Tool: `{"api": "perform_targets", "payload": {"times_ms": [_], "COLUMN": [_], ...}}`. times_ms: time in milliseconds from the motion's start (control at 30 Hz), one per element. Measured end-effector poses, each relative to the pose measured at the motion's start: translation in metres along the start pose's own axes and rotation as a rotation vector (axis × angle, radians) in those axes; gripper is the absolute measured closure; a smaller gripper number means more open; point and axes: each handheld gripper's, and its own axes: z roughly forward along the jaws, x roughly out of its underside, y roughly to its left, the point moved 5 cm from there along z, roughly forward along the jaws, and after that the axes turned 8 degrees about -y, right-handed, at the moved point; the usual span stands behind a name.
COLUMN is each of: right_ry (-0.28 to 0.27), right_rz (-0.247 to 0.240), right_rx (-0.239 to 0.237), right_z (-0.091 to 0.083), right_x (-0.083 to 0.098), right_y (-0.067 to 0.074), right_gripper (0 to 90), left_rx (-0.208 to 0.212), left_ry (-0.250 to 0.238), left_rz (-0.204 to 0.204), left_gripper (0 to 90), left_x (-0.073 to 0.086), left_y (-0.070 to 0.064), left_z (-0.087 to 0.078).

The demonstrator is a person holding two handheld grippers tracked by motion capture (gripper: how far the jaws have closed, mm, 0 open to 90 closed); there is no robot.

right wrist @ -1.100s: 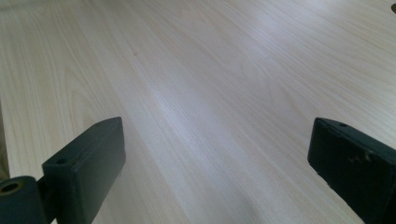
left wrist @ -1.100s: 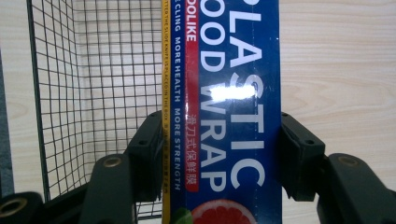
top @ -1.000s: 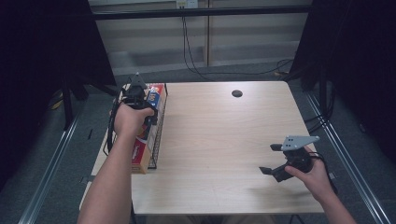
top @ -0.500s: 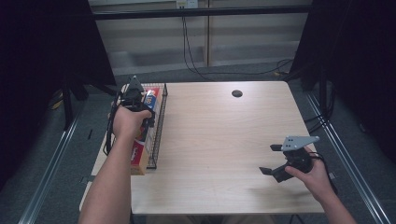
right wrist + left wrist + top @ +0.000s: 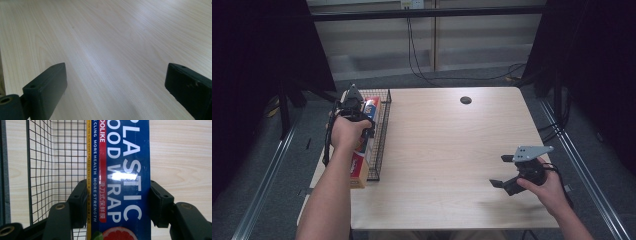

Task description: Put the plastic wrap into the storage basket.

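— So, where do we stand with the left gripper (image 5: 117, 195)?

— We see its two black jaws closed against the long sides of a blue plastic wrap box (image 5: 122, 170), one jaw on each flank, the box running lengthwise away from the camera between them. In the high view the left gripper (image 5: 352, 107) sits over the far part of the box (image 5: 362, 150), above the wire basket (image 5: 379, 135).

— And the basket relative to those jaws?

— In the left gripper view its mesh (image 5: 55, 157) stands just beside the left jaw, touching or nearly touching the yellow edge of the box; we cannot tell which. Bare wood lies past the right jaw.

— How many of each do we count?

— One box, one basket, two grippers, and one small dark round spot (image 5: 465, 100) far ahead on the table (image 5: 452, 150).

— The right gripper (image 5: 507, 172)?

— Its jaws are spread wide with nothing between them, only pale wood grain (image 5: 112, 50). It hovers near the table's near right corner, well apart from the box.

— Room to move?

— Between the two grippers the tabletop is open. The basket hugs the table's left edge, and the box's near end (image 5: 357, 175) reaches past the basket's near rim.
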Motion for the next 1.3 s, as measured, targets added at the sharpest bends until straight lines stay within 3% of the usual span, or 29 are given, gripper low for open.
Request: {"api": "perform_targets", "payload": {"times_ms": [333,1300], "right_ry": [0.001,0.001], "right_rz": [0.001,-0.002], "right_rx": [0.0,0.001], "right_z": [0.0,0.0], "right_x": [0.0,0.001], "right_y": [0.0,0.0], "right_gripper": [3.8,3.9], "left_rx": [-0.008,-0.022], "left_ry": [0.005,0.019], "left_rz": [-0.021,-0.021], "left_gripper": [43.1,42.9], "left_x": [0.002,0.002], "left_y": [0.007,0.022], "left_z": [0.011,0.02]}}
